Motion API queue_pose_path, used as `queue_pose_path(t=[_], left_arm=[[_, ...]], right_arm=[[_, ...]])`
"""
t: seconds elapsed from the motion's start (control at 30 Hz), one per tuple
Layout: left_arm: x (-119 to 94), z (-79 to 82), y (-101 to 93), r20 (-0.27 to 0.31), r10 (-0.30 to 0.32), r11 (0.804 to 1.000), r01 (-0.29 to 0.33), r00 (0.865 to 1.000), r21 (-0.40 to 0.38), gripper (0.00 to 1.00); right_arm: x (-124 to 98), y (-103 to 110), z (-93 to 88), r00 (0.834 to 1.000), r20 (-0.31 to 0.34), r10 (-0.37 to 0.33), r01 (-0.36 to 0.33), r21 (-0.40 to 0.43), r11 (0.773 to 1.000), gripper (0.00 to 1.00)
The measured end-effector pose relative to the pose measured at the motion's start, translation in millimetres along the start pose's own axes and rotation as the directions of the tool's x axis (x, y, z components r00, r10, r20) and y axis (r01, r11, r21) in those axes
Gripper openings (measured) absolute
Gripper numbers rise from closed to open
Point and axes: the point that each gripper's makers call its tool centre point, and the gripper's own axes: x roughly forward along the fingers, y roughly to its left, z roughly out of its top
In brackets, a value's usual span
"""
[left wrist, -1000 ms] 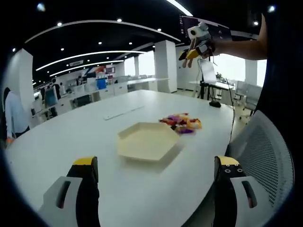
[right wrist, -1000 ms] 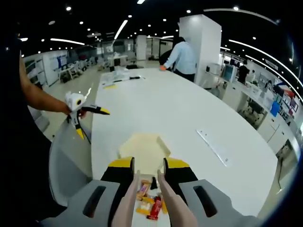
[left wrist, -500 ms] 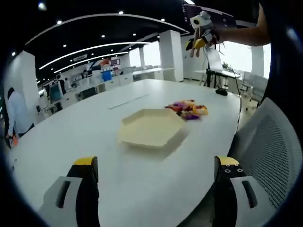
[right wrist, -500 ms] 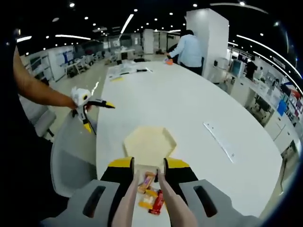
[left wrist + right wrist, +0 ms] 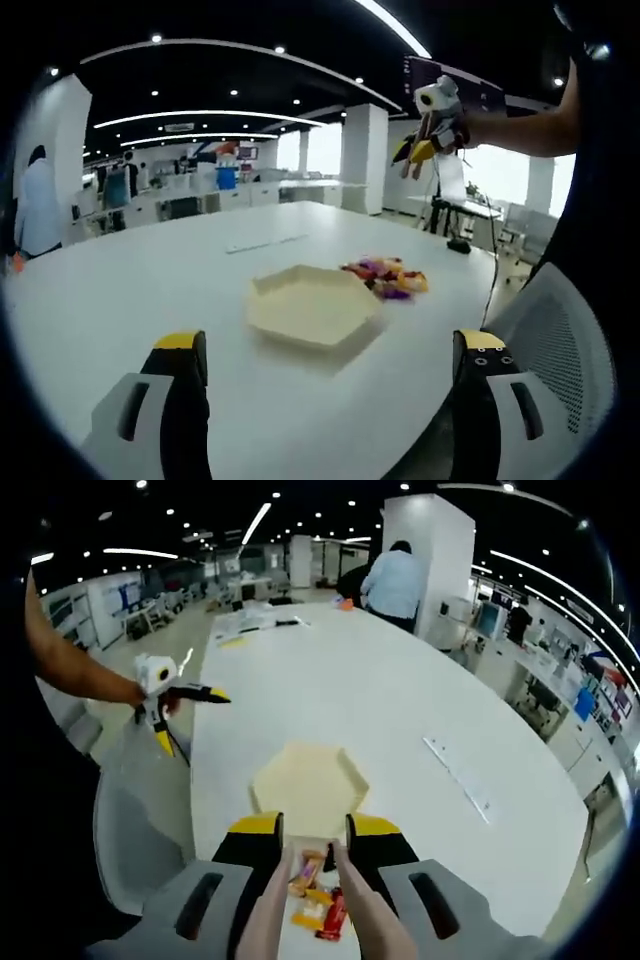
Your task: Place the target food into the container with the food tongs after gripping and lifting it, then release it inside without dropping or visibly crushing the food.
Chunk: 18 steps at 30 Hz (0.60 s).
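Left gripper (image 5: 328, 365) jaws wide apart, empty. Right gripper (image 5: 315, 838) jaws near-closed on tongs (image 5: 312, 915), 6 o'clock.

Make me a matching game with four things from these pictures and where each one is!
Things:
1. hexagon tray
2. pile of snacks
3. tongs
4. mesh chair

Places:
A. off the table's edge
B. clamped in the right gripper
C. on the table, nothing in it
D. on the table beside the tray

Pairs: 1-C, 2-D, 3-B, 4-A
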Motion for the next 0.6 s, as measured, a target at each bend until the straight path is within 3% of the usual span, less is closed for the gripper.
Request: queue_pose_path(t=[0.17,0.33,0.43,0.6], left_arm=[[2.3,-7.0,7.6,-0.014,0.008,1.0,-0.008,1.0,0.017,1.0],[0.2,-8.3,2.6,-0.018,-0.001,1.0,0.002,1.0,0.023,1.0],[1.2,-10.8,2.6,-0.02,-0.01,0.999,0.011,1.0,0.031,1.0],[0.3,-3.9,2.1,0.014,-0.017,1.0,0.016,1.0,0.002,0.99]], right_arm=[[9.4,1.2,-4.2,0.999,-0.031,-0.007,0.007,-0.016,1.0,0.25],[19.7,0.2,-9.6,1.0,-0.01,-0.022,0.022,0.01,1.0,0.25],[26.0,1.1,-15.9,0.999,-0.028,-0.031,0.031,0.0,1.0,0.25],[31.0,1.8,-22.1,0.999,-0.041,-0.032,0.032,0.01,0.999,0.25]])
